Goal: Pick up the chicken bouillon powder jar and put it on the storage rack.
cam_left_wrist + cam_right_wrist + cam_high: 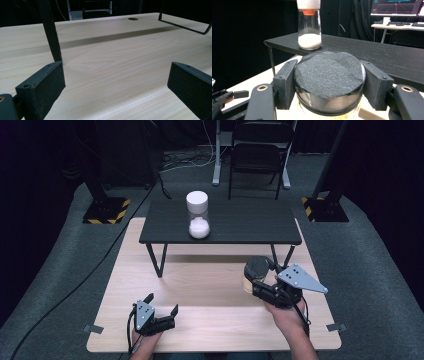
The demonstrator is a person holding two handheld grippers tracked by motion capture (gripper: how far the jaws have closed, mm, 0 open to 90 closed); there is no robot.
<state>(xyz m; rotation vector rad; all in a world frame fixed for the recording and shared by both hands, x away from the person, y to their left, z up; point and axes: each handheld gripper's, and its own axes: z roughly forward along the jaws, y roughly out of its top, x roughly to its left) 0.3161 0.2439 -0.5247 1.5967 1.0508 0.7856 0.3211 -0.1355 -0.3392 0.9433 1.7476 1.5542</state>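
Right hand-held gripper (258,283) clamped on a jar (329,82) with a dark, rough lid (329,73), one jaw pressed to each side just under the lid's rim. Gripped there probably because the rim gives the pads a stop against slipping. Jar carried upright, clear of the light wooden bench (200,290), at its right side in the high view, just in front of the small black table (250,222) standing on the bench. Kept level, likely to keep the pale, grainy contents from shifting.

Left hand-held gripper (161,310) spread wide and holding nothing, low over the near left of the bench, with bare wood between its jaws. Parked well apart from the jar, seemingly to stay out of the way.

On the black table, a clear bottle (198,215) with a white cap and white powder in its lower part, upright near the middle. Likely destination for the jar: the black table top, beside that bottle.
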